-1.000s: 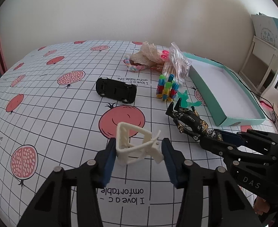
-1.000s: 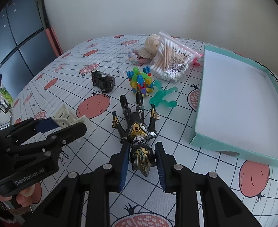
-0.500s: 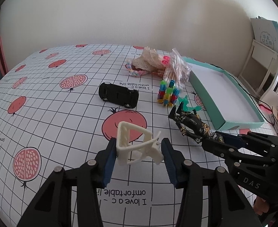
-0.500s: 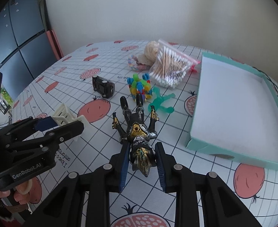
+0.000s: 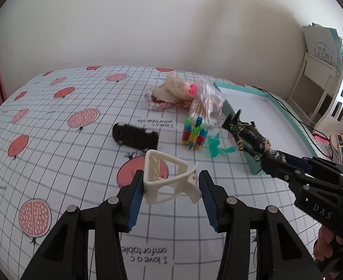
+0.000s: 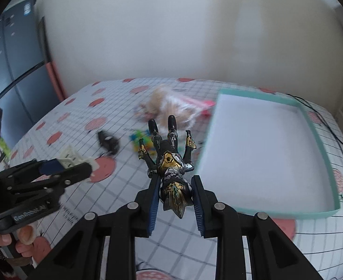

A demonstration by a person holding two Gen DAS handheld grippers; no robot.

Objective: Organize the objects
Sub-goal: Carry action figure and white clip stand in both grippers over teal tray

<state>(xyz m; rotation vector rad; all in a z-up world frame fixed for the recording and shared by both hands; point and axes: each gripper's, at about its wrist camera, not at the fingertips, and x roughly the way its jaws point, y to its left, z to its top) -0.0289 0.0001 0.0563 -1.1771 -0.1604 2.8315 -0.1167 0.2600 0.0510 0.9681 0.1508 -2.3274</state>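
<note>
Both loads now lifted off the bench: right gripper (image 6: pixel 175 201) holds figure (image 6: pixel 171 163) nearing tray (image 6: pixel 321 149), left gripper (image 5: pixel 170 194) clamps clip (image 5: pixel 169 182), ready for dropping in.

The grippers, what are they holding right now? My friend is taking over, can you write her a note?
Left gripper: shut on the white clip, held above the tablecloth.
Right gripper: shut on the black-and-gold action figure, lifted beside the teal tray.
Done: both items picked up. The tray has nothing in it yet.
Left: probably drop both into the tray, then fetch the black toy car, colourful block toy, green figure, cotton swab bag and fabric pile.
</note>
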